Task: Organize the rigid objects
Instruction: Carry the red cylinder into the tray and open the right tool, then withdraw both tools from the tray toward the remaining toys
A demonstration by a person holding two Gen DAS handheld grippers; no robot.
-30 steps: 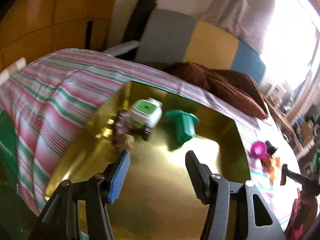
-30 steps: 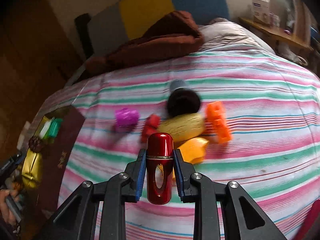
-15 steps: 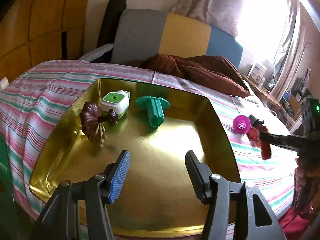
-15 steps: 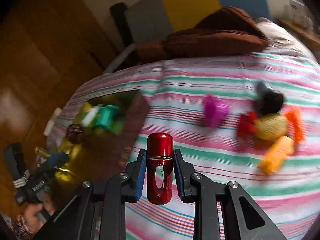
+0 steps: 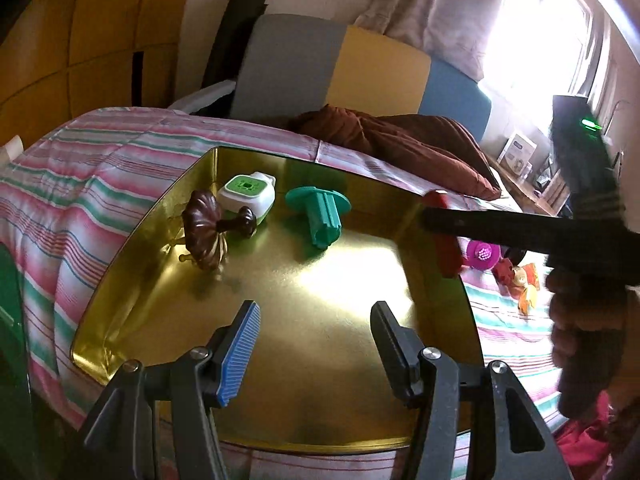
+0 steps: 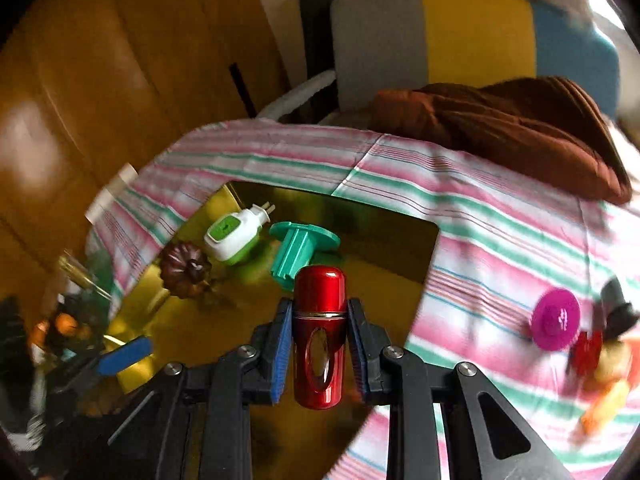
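A gold tray (image 5: pixel 320 364) lies on the striped bedspread (image 5: pixel 92 168). At its far side lie a brown mushroom-shaped piece (image 5: pixel 206 236), a white-and-green plug-in device (image 5: pixel 248 192) and a teal flanged piece (image 5: pixel 322 216). My left gripper (image 5: pixel 316 312) hangs open over the tray's near half, nothing between its fingers. My right gripper (image 6: pixel 320 308) is shut on a glossy red bottle (image 6: pixel 319 344), held upright over the tray (image 6: pixel 240 340) just in front of the teal piece (image 6: pixel 298 252). In the left wrist view that bottle (image 5: pixel 445 248) comes in over the tray's right rim.
Right of the tray, a magenta disc (image 6: pixel 556 324) and a heap of red, yellow and orange toys (image 6: pixel 600 372) lie on the bedspread. A brown blanket (image 5: pixel 400 144) and a grey, yellow and blue headboard (image 6: pixel 460 36) are behind. A hand (image 5: pixel 584 320) grips the right tool.
The right gripper has swept left with the red bottle, from above the toy heap to over the gold tray. The left gripper has drifted a little and stays open.
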